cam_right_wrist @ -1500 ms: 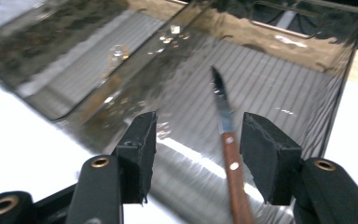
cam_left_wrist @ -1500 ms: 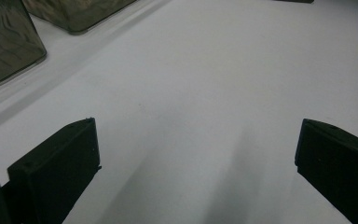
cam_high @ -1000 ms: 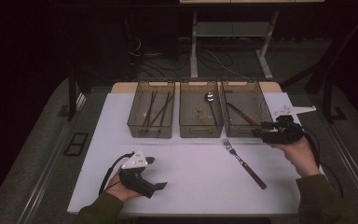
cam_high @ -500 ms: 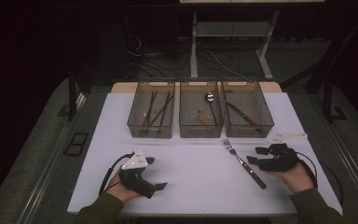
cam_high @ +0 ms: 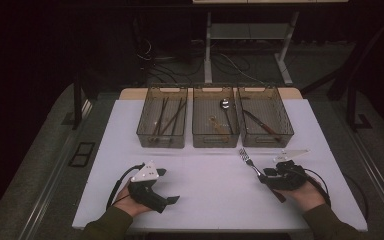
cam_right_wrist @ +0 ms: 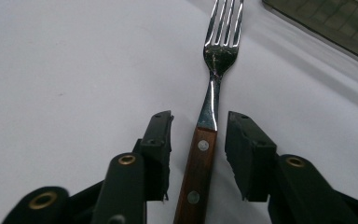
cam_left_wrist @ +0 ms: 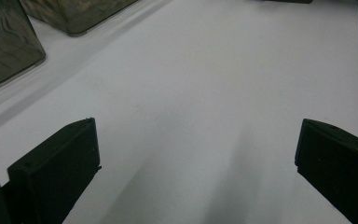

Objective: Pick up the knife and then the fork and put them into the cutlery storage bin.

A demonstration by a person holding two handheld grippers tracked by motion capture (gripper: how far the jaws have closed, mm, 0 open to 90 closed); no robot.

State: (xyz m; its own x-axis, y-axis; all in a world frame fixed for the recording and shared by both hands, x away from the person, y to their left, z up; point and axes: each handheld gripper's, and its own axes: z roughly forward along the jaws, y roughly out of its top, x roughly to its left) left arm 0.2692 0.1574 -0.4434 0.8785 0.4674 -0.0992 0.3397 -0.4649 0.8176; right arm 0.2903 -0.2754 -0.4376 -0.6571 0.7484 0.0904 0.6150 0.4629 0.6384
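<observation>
The left gripper point(cam_high: 166, 200), black with a grey three-cornered plate on top, rests low on the white table surface point(cam_high: 210, 190) near its front left part, held in the person's left hand point(cam_high: 130, 202). In the left gripper view its jaws stand wide apart with only bare white table between them.

At the back of the table three clear smoky plastic bins stand side by side. The left bin point(cam_high: 162, 141) holds several long dark sticks, the middle bin point(cam_high: 215, 142) holds a metal spoon point(cam_high: 226, 106) and a pale wooden piece, and the right bin point(cam_high: 266, 141) holds a dark-handled knife point(cam_high: 256, 122).

In front of the gap between the middle and right bins lies the steel fork with a riveted brown wooden handle point(cam_right_wrist: 208, 121), flat on the table, tines toward the bins and handle toward the person.

The right gripper point(cam_right_wrist: 199, 140), held in the person's right hand point(cam_high: 305, 192) at the front right of the table, sits low over the fork's handle. Its jaws have just been closing and now stand narrow, one on each side of the handle where wood meets steel. A thin gap shows on each side, so the pads do not yet press on it.
</observation>
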